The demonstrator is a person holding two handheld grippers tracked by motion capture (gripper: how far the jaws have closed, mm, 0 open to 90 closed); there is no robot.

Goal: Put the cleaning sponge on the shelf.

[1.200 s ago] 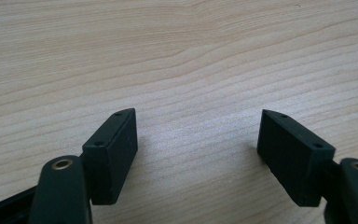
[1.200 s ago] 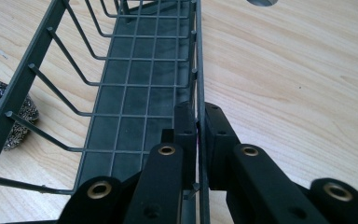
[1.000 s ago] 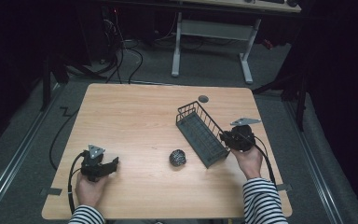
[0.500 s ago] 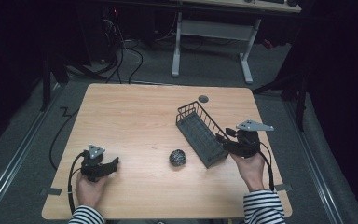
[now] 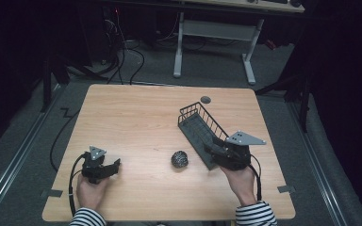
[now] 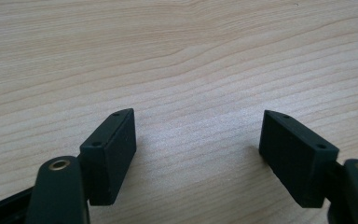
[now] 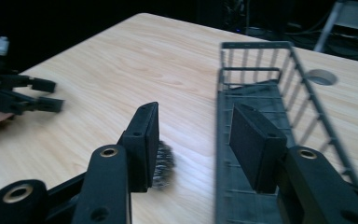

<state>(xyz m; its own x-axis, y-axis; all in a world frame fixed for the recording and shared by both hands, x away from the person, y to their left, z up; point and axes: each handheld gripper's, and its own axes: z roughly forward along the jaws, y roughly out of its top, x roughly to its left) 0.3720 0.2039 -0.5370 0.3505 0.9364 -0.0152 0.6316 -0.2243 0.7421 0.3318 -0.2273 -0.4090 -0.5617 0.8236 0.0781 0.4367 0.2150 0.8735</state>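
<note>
Grey wire basket [image 5: 199, 125] empty beside scouring ball [image 5: 179, 159]; right claw [image 7: 193, 140] parted, just widened, left claw [image 6: 200, 149] wide

A grey desk frame [image 5: 214, 35] (cables [image 5: 122, 61] beside it) stands beyond the table [image 5: 132, 117]

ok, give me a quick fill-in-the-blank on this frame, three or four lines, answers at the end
1. The dark wire basket lies on the wooden ____.
2. The steel-wool ball sits ____ the basket, on the bare wood.
3. The left tool has its jaws ____, with nothing between them.
4. The round grommet hole lies near the table's ____ edge, beyond the basket.

Missing words: table; outside; open; far
</note>
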